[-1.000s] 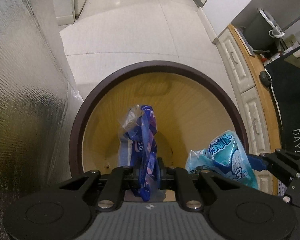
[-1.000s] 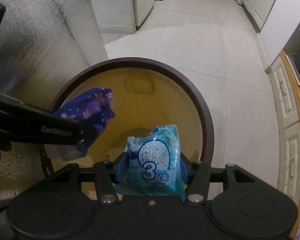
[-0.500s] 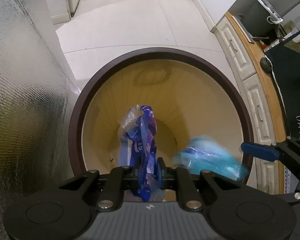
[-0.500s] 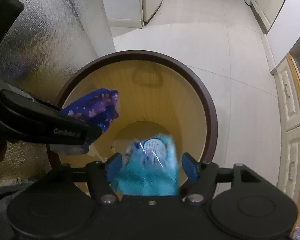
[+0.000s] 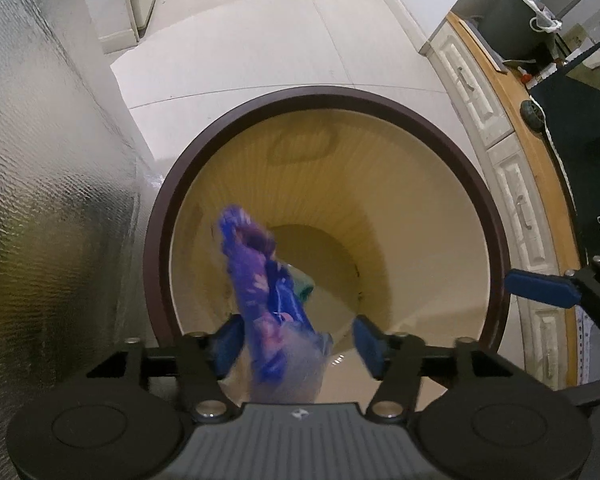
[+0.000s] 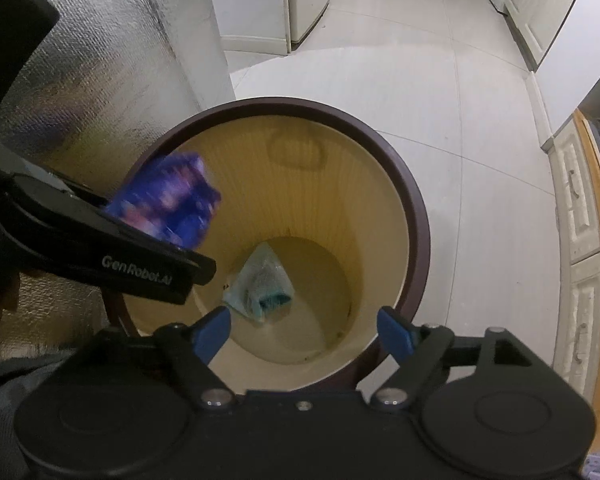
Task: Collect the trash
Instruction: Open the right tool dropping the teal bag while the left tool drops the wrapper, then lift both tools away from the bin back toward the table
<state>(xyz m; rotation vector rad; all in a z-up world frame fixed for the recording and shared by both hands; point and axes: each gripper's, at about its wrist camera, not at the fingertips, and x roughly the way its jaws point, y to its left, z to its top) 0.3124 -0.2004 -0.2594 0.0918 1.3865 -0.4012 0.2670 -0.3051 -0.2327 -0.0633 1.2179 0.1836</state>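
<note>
A round bin with a dark brown rim (image 5: 496, 248) and a yellow inside stands below both grippers. My left gripper (image 5: 299, 344) hangs over it with its jaws opening. A purple flowered wrapper (image 5: 260, 280) is blurred between the blue pads, and neither pad presses on it. In the right wrist view the same wrapper (image 6: 168, 200) shows beside the left gripper's black finger (image 6: 140, 264). My right gripper (image 6: 303, 332) is over the bin (image 6: 416, 216) too, jaws opening, with nothing between them. A light blue snack packet (image 6: 262, 280) lies on the bin's floor.
A foil-clad wall (image 5: 40, 200) rises close on the left of the bin. White drawers under a wooden top (image 5: 512, 184) run along the right. Pale tiled floor (image 5: 260, 40) stretches beyond the bin toward white cabinets (image 6: 300, 0).
The right gripper's jaws spread and the light blue packet dropped to the bin's floor. The left jaws, shut on the purple wrapper before, now stand apart and the wrapper is blurred.
</note>
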